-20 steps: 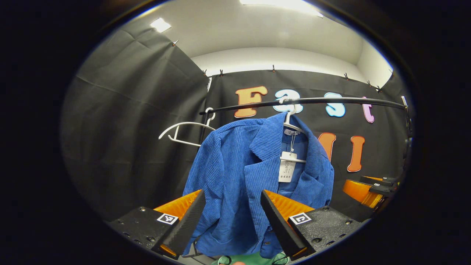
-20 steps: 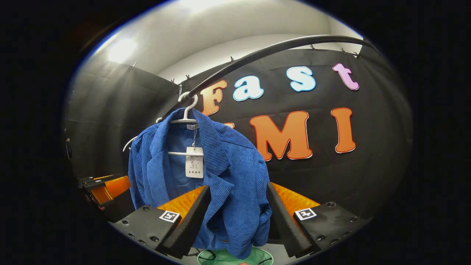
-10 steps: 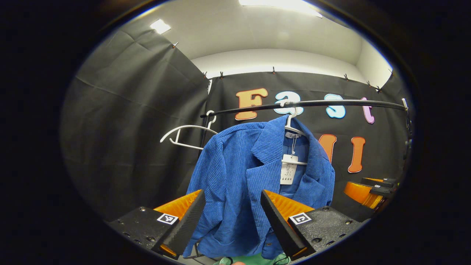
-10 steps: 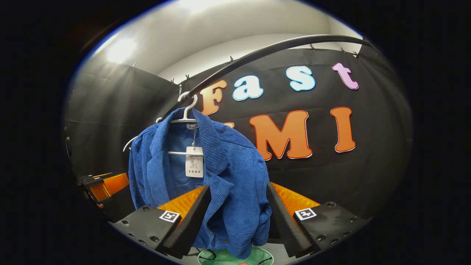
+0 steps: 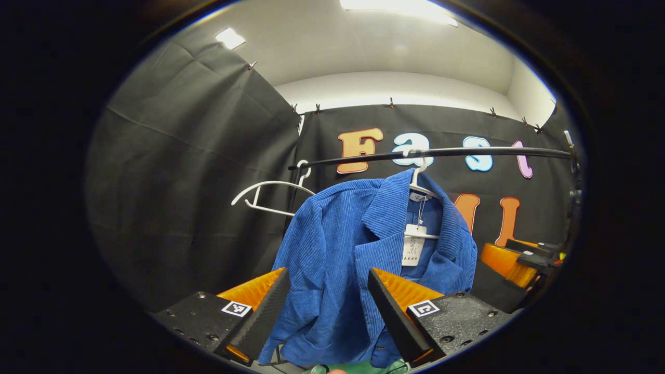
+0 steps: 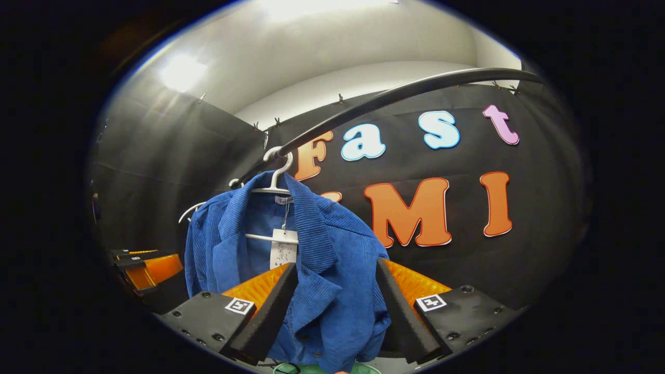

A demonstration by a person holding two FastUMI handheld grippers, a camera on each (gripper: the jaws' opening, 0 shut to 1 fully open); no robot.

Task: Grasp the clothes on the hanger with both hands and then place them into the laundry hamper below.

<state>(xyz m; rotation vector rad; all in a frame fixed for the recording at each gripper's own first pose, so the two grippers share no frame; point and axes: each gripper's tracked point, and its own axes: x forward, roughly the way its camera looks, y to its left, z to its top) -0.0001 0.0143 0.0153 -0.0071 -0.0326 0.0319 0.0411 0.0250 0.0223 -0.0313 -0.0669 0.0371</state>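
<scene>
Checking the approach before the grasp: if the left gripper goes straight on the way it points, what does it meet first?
Most likely the blue jacket: its front panel hangs between the left gripper's open fingers, dead ahead. How far off is unclear.

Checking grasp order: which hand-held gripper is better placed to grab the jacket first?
Slight edge: right hand-held gripper. Its open fingers frame the blue jacket sleeve edge; the left faces the broad front panel. Contact unclear for both.

Left gripper (image 5: pixel 327 306), right gripper (image 6: pixel 335 306): wedge-shaped fingers; black screw-studded bodies w/ square black-white marker tags each side.
</scene>
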